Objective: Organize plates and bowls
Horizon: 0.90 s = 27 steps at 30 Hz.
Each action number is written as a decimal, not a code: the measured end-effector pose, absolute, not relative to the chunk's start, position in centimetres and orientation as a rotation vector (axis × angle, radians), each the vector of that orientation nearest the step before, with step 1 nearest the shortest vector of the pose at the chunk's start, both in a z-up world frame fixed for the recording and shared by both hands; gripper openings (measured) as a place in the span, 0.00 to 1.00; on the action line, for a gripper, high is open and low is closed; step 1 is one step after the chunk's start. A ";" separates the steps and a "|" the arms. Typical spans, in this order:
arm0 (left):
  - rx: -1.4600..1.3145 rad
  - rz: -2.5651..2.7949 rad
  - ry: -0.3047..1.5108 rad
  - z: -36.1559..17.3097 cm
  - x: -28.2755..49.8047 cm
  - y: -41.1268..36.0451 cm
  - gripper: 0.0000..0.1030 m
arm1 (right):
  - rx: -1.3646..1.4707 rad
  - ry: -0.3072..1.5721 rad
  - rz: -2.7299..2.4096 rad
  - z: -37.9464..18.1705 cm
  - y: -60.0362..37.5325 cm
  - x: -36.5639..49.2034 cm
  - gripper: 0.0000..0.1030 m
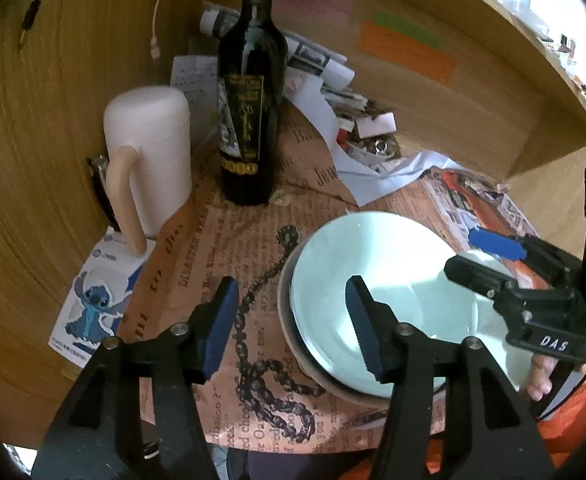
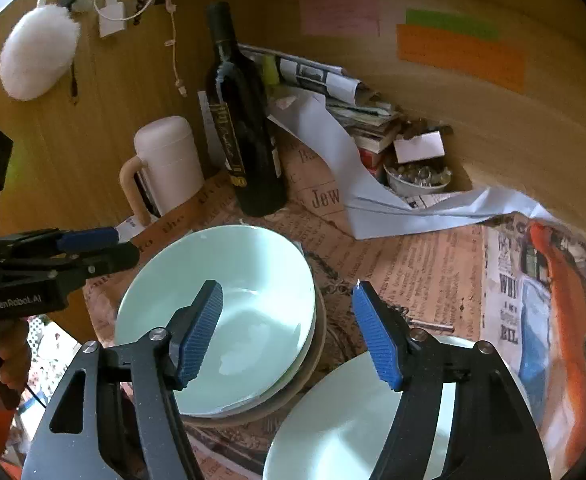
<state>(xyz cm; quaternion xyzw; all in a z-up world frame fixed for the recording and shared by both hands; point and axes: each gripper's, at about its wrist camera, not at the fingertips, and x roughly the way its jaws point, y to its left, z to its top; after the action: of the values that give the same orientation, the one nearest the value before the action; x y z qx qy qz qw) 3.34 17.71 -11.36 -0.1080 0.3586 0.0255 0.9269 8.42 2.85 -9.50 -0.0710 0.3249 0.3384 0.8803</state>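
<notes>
Bowls, pale green glazed ceramic, nested stack (image 2: 229, 320): both the left gripper (image 1: 293, 320) and the right gripper (image 2: 287, 330) spread, empty; careless regrasp risks toppling nearby dark glass wine bottle (image 2: 245, 128).

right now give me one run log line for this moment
left gripper: jaws open, empty | right gripper: jaws open, empty | green bowl: nested on stack | plate: beside stack, near right gripper

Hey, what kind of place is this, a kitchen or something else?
Probably a cluttered home desk nook rather than a kitchen: sticky notes on the wooden wall, a wine bottle, piled papers, and newspaper under the stacked bowls.
</notes>
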 end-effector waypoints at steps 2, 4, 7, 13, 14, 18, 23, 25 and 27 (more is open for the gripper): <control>-0.236 0.036 0.763 -12.0 3.5 17.8 0.54 | -0.151 0.695 0.700 -9.8 2.7 8.6 0.62; -0.247 0.026 0.796 -12.9 3.7 17.8 0.54 | -0.142 0.733 0.693 -10.5 2.3 9.1 0.62; -0.269 0.010 0.843 -14.2 4.1 17.8 0.54 | -0.121 0.776 0.679 -11.3 1.8 9.4 0.62; -0.307 -0.023 0.886 -15.4 4.5 17.6 0.54 | -0.061 0.845 0.700 -12.4 1.6 9.4 0.62; -0.310 -0.029 0.890 -15.4 4.6 17.6 0.54 | -0.062 0.855 0.701 -12.5 1.7 9.4 0.62; -0.311 -0.054 0.903 -15.8 5.1 17.2 0.54 | -0.052 0.886 0.708 -12.9 2.1 9.6 0.56; -0.311 -0.089 0.917 -16.1 5.6 16.9 0.45 | -0.052 0.910 0.721 -13.1 2.6 10.0 0.45; -0.306 -0.086 0.915 -16.1 5.7 16.8 0.45 | -0.065 0.923 0.721 -13.3 3.0 10.1 0.41; -0.308 -0.088 0.913 -16.2 5.6 16.9 0.45 | -0.079 0.932 0.717 -13.5 3.3 10.2 0.40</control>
<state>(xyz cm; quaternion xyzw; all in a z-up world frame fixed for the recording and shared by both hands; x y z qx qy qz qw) 5.64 16.88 -16.17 -0.1479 0.4389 -0.0423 0.8853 10.20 3.32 -13.54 -0.0373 0.4397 0.3379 0.8313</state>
